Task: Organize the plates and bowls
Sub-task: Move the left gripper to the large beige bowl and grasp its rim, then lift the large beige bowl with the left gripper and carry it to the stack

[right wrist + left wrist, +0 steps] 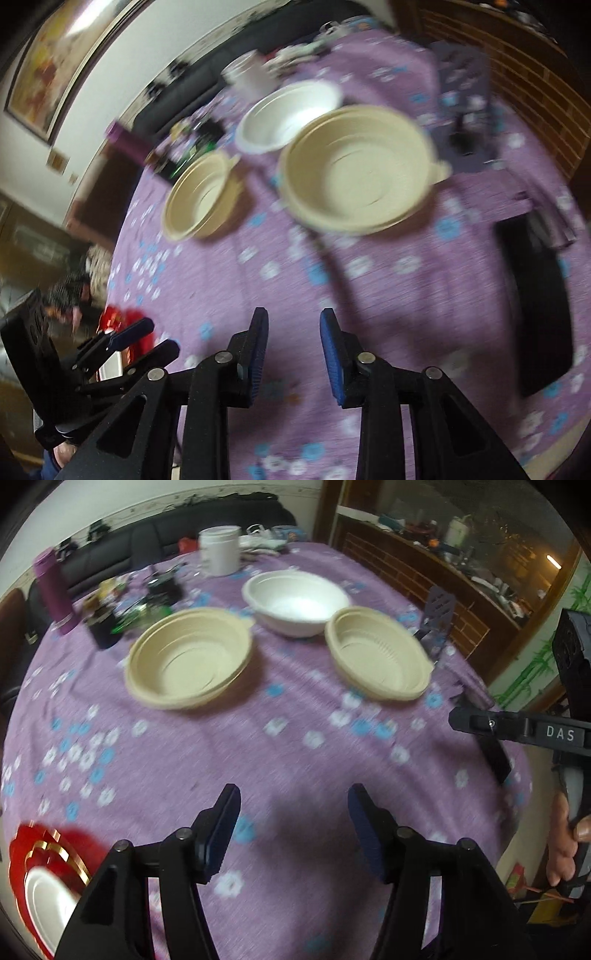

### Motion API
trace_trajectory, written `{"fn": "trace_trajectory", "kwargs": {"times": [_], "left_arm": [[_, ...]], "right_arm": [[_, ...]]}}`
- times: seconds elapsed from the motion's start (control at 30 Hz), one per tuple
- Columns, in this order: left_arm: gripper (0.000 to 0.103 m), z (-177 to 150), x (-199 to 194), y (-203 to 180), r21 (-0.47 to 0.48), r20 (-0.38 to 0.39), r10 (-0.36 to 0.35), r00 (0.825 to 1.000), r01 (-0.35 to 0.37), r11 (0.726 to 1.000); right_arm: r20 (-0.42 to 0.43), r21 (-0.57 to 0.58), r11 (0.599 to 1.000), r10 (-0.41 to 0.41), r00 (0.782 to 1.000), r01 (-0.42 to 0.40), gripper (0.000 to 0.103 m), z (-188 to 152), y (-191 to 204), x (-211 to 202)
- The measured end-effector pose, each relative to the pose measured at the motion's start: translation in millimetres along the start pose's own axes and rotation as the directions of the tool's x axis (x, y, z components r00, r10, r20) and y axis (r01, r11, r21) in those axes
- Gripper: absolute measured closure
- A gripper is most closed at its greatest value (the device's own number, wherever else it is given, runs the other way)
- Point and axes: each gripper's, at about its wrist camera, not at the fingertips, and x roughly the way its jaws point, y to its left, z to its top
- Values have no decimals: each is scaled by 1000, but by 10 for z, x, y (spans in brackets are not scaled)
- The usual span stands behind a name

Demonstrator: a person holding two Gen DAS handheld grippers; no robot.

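Bowls (190, 661) on purple tablecloth (295, 760), left gripper (293, 830) wide open, empty, right gripper (293, 350) hovering, partly open, empty

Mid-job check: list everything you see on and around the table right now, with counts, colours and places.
Beige ribbed disposable bowls: 2, tan; left bowl and right bowl, mid-table, apart.
White round bowl: 1, white, behind and between the beige ones.
Red gold-trimmed plate: 1, near-left edge, holding a white dish.
White cylindrical tub: 1, far side.
Purple flask: 1, far left.
Dark jars and bottles: blurred, count unclear, beside the flask.
Purple floral tablecloth: 1, covers the table.
Black sofa: behind the table.
Left gripper: open, empty.
Right gripper: open, empty.
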Motion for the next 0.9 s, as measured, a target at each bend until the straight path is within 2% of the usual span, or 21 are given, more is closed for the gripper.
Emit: {"fn": "trace_trajectory", "kwargs": {"times": [0.13, 0.3, 0.6, 0.9], "left_arm": [[43, 298, 116, -113, -8, 10, -40, 999, 40, 999], [44, 646, 360, -219, -20, 3, -46, 999, 46, 999], [44, 1036, 706, -251, -34, -8, -36, 999, 35, 999], [44, 1218, 1038, -256, -31, -34, -20, 999, 19, 999]], "right_arm": [[44, 13, 999, -36, 998, 35, 65, 235, -252, -161], [65, 11, 998, -69, 996, 69, 64, 524, -508, -209], [39, 3, 995, -98, 994, 98, 64, 906, -772, 43], [-9, -23, 995, -100, 995, 100, 65, 1141, -853, 366]]}}
